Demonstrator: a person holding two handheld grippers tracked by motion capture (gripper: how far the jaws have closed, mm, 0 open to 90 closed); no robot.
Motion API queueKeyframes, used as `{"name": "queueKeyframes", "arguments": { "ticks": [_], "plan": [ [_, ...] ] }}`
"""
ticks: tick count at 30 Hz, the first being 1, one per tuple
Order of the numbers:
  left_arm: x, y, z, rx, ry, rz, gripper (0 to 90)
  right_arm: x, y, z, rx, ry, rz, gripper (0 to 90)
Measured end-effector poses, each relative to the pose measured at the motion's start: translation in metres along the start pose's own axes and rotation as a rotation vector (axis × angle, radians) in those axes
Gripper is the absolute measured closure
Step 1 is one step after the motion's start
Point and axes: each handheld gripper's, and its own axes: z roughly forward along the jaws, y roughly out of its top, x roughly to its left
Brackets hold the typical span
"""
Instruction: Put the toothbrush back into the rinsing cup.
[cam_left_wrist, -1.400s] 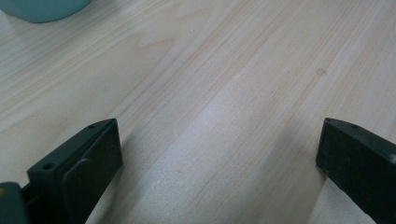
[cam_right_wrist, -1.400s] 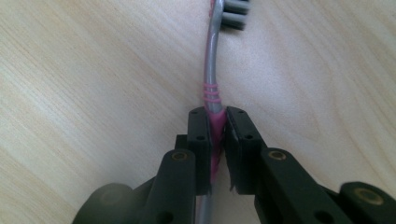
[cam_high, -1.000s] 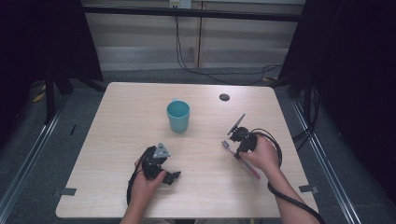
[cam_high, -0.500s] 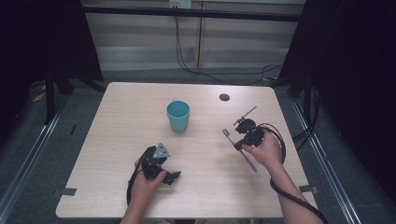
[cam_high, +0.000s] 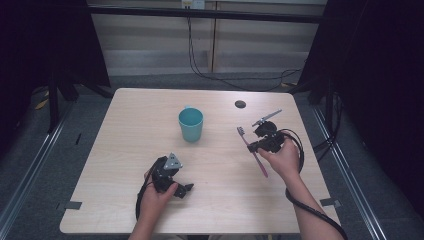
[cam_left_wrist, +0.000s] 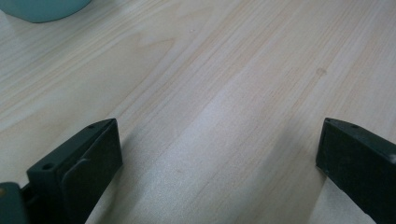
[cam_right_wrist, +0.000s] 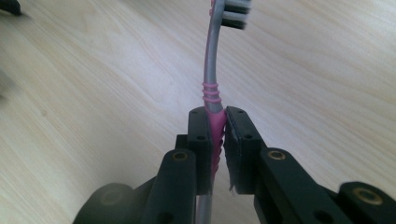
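Here the pale wood counter (cam_high: 125, 150) carries a teal cup (cam_high: 191, 124) near its middle and a small dark disc (cam_high: 240, 104) toward the far edge. The left hand-held gripper (cam_high: 176, 187) rests low on the near side, its jaws spread wide over bare wood with nothing between them. The right hand-held gripper (cam_high: 260, 141) is clenched on a toothbrush (cam_high: 252, 150), well to the right of the cup.

In the right gripper view the pads pinch the toothbrush (cam_right_wrist: 212, 100) on its pink ribbed grip, the grey neck and bristles running on beyond the jaws. It should be light and fairly stiff, with some flex in the thin neck; the smooth plastic could twist in the pinch, so the ribbed section is the sound place to hold. How much handle hangs behind the jaws is hard to judge from above, probably most of it.

Against the picture a second ago, the right hand has lifted the toothbrush up off the counter and a little farther from the person, while the left hand has kept its place.
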Motion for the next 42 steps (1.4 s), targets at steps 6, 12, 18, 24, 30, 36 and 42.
{"name": "queueKeyframes", "arguments": {
  "ticks": [6, 12, 18, 24, 30, 36, 42],
  "plan": [
    [0.000, 0.000, 0.000, -0.001, 0.001, 0.001, 0.0, 0.001, 0.002, -0.002, -0.041, 0.001, 0.006, 81.1],
    [0.000, 0.000, 0.000, -0.002, 0.000, 0.000, 0.0, 0.002, 0.004, -0.002, -0.090, -0.013, 0.014, 81.1],
    [0.000, 0.000, 0.000, 0.000, 0.000, 0.001, 0.0, 0.003, 0.007, -0.002, -0.131, -0.011, 0.021, 81.2],
    [0.000, 0.000, 0.000, 0.000, 0.000, 0.002, 0.1, 0.004, 0.009, -0.004, -0.171, -0.009, 0.036, 81.2],
    [0.000, 0.000, 0.000, -0.001, 0.002, 0.003, 0.1, 0.005, 0.012, -0.006, -0.204, -0.001, 0.050, 81.1],
    [0.000, 0.000, 0.000, -0.001, 0.002, -0.002, 0.0, 0.005, 0.016, -0.009, -0.231, 0.001, 0.053, 81.1],
    [0.000, 0.000, 0.000, -0.001, 0.003, -0.001, 0.0, 0.006, 0.020, -0.011, -0.253, -0.002, 0.062, 81.2]
  ]
}}
